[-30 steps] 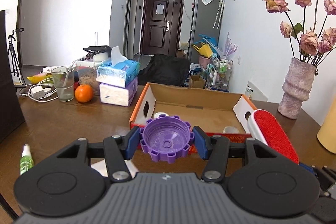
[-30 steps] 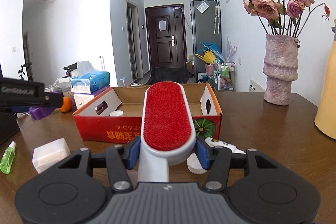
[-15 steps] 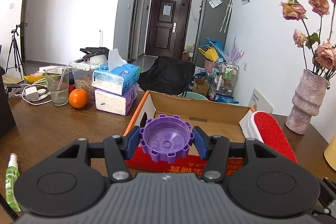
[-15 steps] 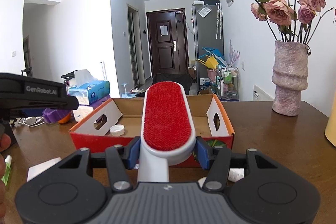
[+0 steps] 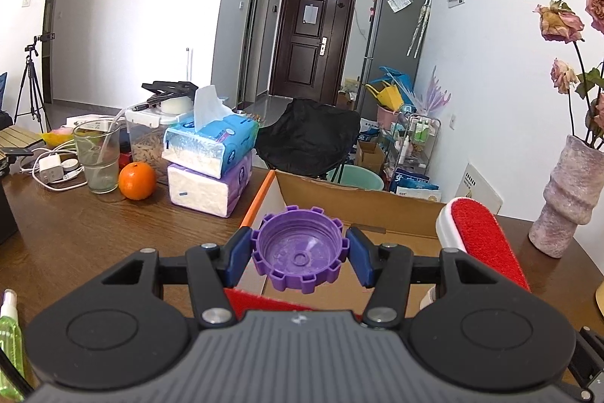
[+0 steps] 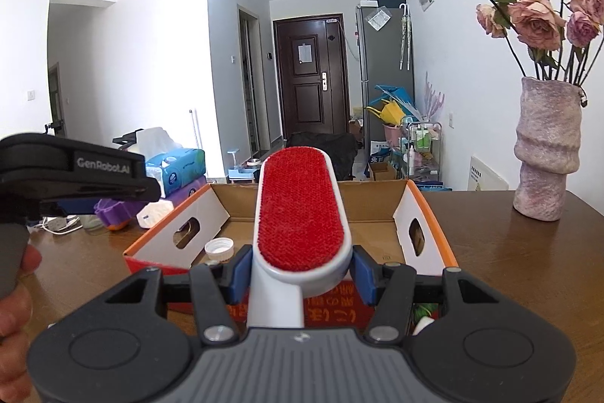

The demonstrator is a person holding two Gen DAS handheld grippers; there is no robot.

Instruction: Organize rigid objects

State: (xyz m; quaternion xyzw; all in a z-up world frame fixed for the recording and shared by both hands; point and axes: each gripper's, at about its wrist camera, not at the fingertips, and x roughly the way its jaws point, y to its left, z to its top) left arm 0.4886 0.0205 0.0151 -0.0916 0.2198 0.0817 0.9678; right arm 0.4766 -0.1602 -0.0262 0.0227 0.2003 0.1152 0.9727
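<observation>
Box: cardboard box (image 6: 422, 210) at twelve o'clock, just beyond both grippers.
Left gripper (image 5: 300, 253): clamps purple cap (image 5: 300, 248).
Right gripper (image 6: 302, 269): clamps lint brush (image 6: 300, 203), long axis toward twelve.

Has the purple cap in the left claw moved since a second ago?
Yes. The purple cap, gripped in the left claw, has come forward: it was short of the cardboard box and is now over its near edge.

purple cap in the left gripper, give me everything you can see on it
The purple cap is a round, plastic-looking lid with square notches around its rim and a small raised ring at the centre of its floor. Its hollow side faces up toward the camera, slightly tilted. The left gripper is shut on it, blue pads pressing opposite sides of the rim. It hangs above the near left corner of the cardboard box, touching nothing else.
</observation>
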